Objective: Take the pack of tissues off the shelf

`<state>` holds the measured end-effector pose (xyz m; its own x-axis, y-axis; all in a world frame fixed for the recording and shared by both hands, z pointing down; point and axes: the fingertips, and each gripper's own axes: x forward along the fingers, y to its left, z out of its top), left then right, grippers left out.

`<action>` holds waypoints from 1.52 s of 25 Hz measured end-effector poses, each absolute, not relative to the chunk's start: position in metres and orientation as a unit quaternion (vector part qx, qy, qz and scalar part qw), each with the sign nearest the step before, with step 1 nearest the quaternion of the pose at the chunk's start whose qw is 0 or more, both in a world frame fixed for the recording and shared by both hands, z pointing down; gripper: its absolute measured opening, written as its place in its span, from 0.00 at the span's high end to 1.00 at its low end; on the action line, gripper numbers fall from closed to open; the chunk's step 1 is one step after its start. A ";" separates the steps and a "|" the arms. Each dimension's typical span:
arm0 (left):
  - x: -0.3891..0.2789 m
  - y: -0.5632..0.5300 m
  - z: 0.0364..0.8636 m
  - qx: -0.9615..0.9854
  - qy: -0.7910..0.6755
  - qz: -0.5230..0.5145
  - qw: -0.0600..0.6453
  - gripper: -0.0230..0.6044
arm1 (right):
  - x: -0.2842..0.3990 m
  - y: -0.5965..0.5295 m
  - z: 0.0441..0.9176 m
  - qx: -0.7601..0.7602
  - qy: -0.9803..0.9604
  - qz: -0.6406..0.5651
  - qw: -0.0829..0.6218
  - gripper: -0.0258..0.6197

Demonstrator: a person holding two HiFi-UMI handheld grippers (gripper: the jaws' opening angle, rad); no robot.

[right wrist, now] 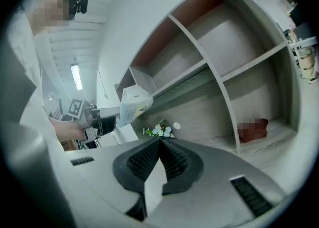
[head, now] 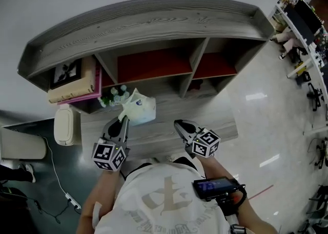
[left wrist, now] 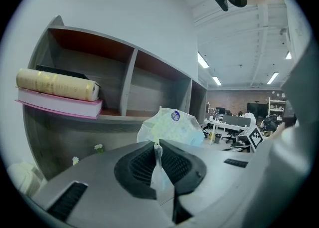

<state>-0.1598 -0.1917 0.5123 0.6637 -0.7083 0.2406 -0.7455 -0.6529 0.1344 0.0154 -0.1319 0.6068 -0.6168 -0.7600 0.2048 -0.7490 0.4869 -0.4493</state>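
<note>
Left gripper clamps the wrapper edge of a pack of tissues in front of the grey wooden shelf; right gripper alongside, jaws together, empty.

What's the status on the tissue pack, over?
Left claw shut on tissue pack, pinching its wrapper edge. Right claw shut, empty. Pack held in the air, out in front of the shelf. Nothing in the way.

Pinches the wrapper flap of the pack of tissues between the closed jaws of the left gripper. Holds it up in front of the shelf. Faces a beige book lying on a pink book at left, small white flowers lower down.
</note>
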 end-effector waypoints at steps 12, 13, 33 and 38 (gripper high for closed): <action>-0.191 -0.159 0.561 0.886 -0.427 0.101 0.149 0.95 | 0.012 -0.129 0.600 -0.435 0.867 -0.244 0.007 0.95; -0.194 -0.156 0.564 0.885 -0.429 0.103 0.151 0.95 | 0.012 -0.128 0.599 -0.433 0.868 -0.243 0.007 0.95; -0.209 -0.113 0.600 0.876 -0.435 0.124 0.167 0.95 | 0.009 -0.092 0.599 -0.410 0.883 -0.229 -0.016 0.96; -0.208 -0.108 0.602 0.874 -0.437 0.129 0.168 0.95 | 0.012 -0.087 0.599 -0.411 0.883 -0.228 -0.013 0.96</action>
<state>-0.2084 -0.1082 0.6021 0.5847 -0.7212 0.3713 -0.8074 -0.5617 0.1805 0.0120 -0.0871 0.5987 -0.6624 -0.7191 0.2100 -0.7308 0.5586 -0.3923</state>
